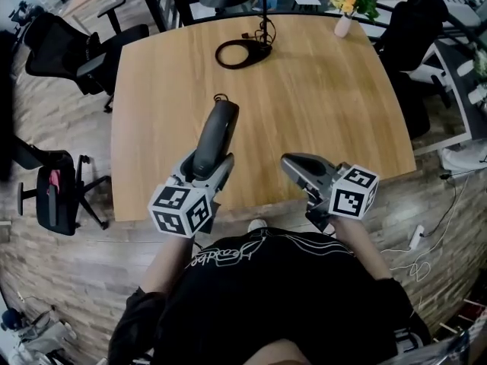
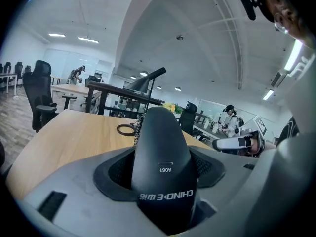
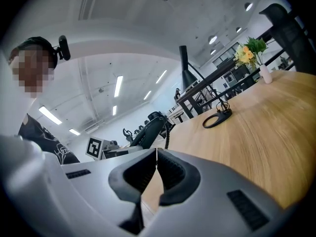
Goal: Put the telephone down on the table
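Note:
The telephone is a black handset (image 1: 216, 134) with a coiled cord at its far end. My left gripper (image 1: 205, 167) is shut on its near end, and the handset points away from me over the front part of the wooden table (image 1: 327, 105). In the left gripper view the handset (image 2: 160, 149) fills the gap between the jaws, with a pad pressed on each side. I cannot tell whether its far end touches the tabletop. My right gripper (image 1: 290, 163) hovers at the table's front edge, shut and empty. In the right gripper view its pads (image 3: 165, 174) meet, and the handset (image 3: 148, 130) shows to the left.
A black ring-shaped lamp base (image 1: 242, 53) with a cable lies at the table's far side. A small vase of flowers (image 1: 345, 17) stands at the far right corner. Office chairs (image 1: 65, 44) stand to the left of the table, and cables lie on the floor (image 1: 426, 242) at the right.

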Action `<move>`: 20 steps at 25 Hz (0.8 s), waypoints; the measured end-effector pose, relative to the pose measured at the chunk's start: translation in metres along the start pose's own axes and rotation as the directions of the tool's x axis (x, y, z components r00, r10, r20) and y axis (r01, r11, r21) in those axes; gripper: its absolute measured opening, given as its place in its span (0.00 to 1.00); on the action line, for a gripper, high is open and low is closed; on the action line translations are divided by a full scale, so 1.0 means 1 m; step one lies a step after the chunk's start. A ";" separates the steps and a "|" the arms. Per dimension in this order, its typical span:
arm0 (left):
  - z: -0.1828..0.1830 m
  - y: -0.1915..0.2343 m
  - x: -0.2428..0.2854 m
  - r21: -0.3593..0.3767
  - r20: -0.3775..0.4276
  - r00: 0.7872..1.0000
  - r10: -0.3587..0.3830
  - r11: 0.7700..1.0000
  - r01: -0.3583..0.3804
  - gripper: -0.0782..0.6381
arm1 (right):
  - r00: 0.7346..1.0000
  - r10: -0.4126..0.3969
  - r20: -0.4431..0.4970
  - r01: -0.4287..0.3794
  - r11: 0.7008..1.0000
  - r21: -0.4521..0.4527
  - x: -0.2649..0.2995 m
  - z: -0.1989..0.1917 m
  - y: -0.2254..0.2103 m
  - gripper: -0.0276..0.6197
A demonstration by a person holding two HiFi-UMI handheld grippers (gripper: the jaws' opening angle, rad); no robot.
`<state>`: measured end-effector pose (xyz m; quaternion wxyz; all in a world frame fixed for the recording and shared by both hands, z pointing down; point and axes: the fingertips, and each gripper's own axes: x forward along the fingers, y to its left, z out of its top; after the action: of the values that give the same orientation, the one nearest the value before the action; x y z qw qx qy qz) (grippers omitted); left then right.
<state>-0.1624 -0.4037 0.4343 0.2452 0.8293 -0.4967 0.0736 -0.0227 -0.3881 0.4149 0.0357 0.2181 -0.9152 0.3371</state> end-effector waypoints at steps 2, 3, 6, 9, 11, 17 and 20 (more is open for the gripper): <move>-0.001 0.010 0.010 0.014 -0.014 1.000 0.004 1.000 -0.003 0.51 | 1.000 -0.004 -0.008 0.004 1.000 0.011 0.004 0.000 -0.006 0.10; -0.003 0.014 0.015 0.020 -0.021 1.000 0.006 1.000 -0.005 0.51 | 1.000 -0.004 -0.014 0.005 1.000 0.016 0.006 -0.001 -0.008 0.10; -0.010 0.029 0.029 0.029 -0.043 0.999 0.019 0.999 -0.018 0.51 | 0.999 -0.008 -0.034 0.009 0.999 0.033 0.012 -0.006 -0.015 0.10; -0.018 0.042 0.044 0.033 -0.065 0.998 0.024 0.999 -0.022 0.51 | 0.999 -0.021 -0.044 0.023 0.999 0.049 0.014 -0.009 -0.026 0.10; -0.025 0.048 0.055 0.042 -0.078 0.997 0.022 0.999 -0.019 0.51 | 0.998 -0.031 -0.049 0.034 0.998 0.060 0.015 -0.011 -0.034 0.10; -0.054 0.065 0.087 0.050 -0.137 0.990 0.017 0.999 -0.011 0.51 | 0.996 -0.057 -0.074 0.063 0.995 0.079 0.014 -0.017 -0.051 0.10; -0.068 0.069 0.099 0.048 -0.165 0.986 0.015 0.999 -0.007 0.51 | 0.996 -0.058 -0.066 0.064 0.994 0.092 0.015 -0.017 -0.057 0.10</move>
<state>-0.1643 -0.4760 0.5523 0.2654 0.8233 -0.4771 0.1553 -0.0133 -0.4216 0.4658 0.0646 0.2363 -0.8897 0.3853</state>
